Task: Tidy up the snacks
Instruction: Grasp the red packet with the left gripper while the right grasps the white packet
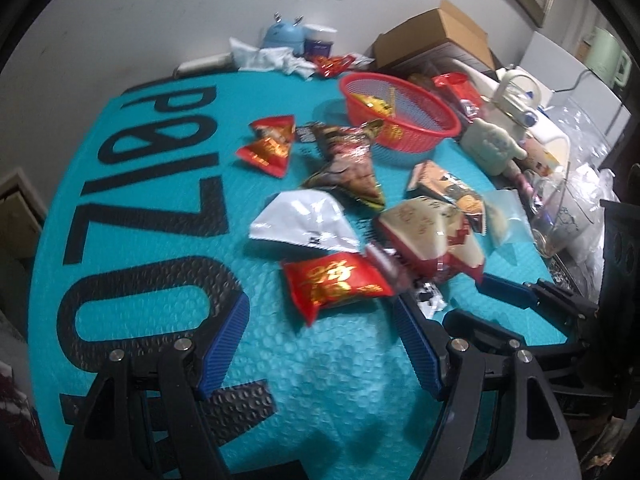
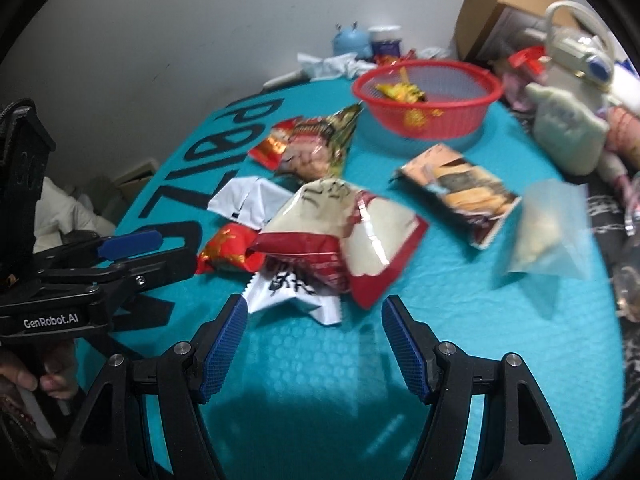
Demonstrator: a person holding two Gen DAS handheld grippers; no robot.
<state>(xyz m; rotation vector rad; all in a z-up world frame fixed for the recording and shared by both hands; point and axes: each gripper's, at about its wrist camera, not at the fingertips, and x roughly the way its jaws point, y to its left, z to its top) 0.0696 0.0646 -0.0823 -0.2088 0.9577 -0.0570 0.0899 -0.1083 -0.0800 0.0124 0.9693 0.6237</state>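
1. A teal bubble-wrap mat (image 1: 280,400) covers a table. Loose snack packets lie scattered over its middle, and a red mesh basket (image 1: 404,120) stands beyond them at about one o'clock, with one or two yellow wrappers already inside.

2. The left gripper (image 1: 320,344) hangs over the near edge of the mat, jaws parted about halfway and holding nothing. A small red packet with gold print (image 1: 336,284) lies just ahead of its fingers, at twelve o'clock.

3. The right gripper (image 2: 314,344) is likewise about half open and empty. A white packet with black lettering (image 2: 292,296) lies just past its tips at twelve o'clock, tucked under a larger cream and red bag (image 2: 344,236).

4. Farther off in the right view, a flat packet picturing biscuits (image 2: 460,196) lies at one o'clock and a clear pouch (image 2: 548,232) at two o'clock.

5. Handling, as a judgement: these are light, air-puffed foil and plastic packets, crinkly and slick, with contents that probably crush easily. A pinch across a flat sealed end seam should hold better than a squeeze on the pillowed middle, which may slip or burst.

6. The overlapping packets are likely to shift when one is pulled free.
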